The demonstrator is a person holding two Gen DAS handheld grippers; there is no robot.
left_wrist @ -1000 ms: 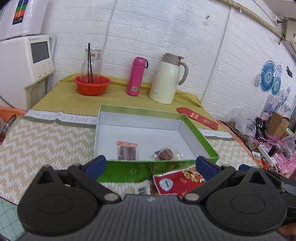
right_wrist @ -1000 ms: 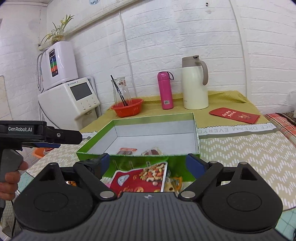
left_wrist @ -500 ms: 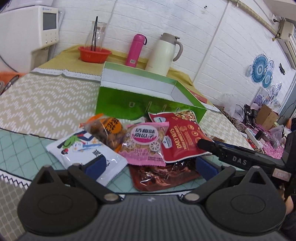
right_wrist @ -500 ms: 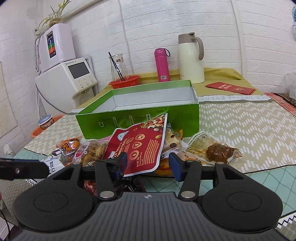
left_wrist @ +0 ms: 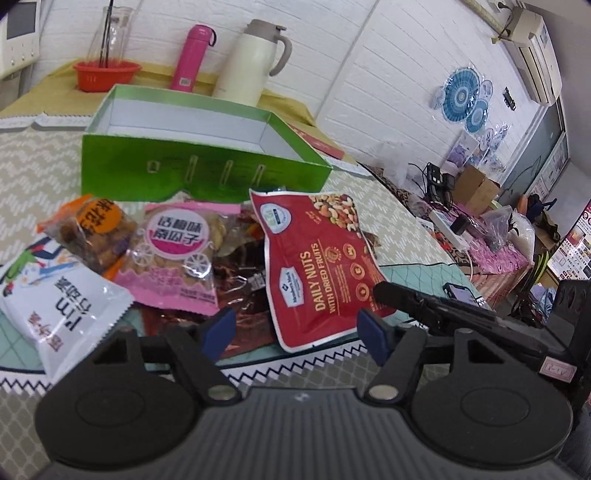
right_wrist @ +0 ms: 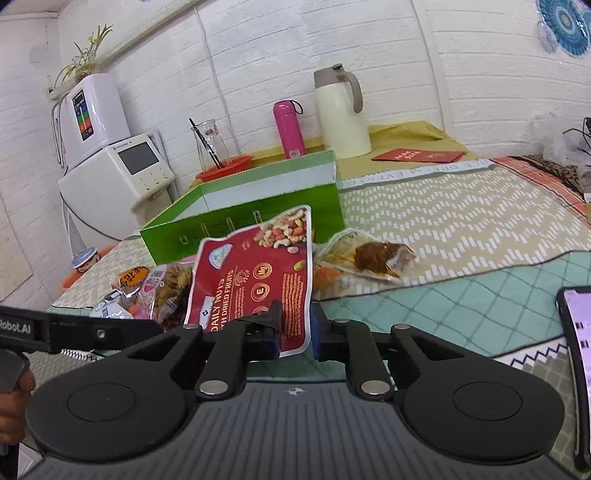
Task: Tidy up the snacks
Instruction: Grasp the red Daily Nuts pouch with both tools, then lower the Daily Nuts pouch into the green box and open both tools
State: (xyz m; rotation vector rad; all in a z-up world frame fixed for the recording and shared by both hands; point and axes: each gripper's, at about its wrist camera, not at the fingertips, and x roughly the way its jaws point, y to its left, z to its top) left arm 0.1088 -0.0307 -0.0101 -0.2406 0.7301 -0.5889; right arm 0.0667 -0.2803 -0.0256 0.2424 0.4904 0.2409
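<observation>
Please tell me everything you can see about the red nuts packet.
The red nuts packet is a flat, glossy pouch that looks like plastic film, with a white edge. It reads "Daily Nuts with Dried Fruits" and shows mixed nuts at its far end. It seems sealed. It lies tilted on the snack pile, its far end near the green box, partly over darker wrappers. The right gripper has just been closing around its near corner, which sits between the jaws; whether the pads press it yet is unclear.

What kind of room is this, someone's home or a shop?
Probably a lived-in home room, though I can't be sure. A cream thermos jug and pink flask stand on a cloth-covered table, a white countertop water dispenser sits beside it, and an air conditioner hangs on the wall.
</observation>
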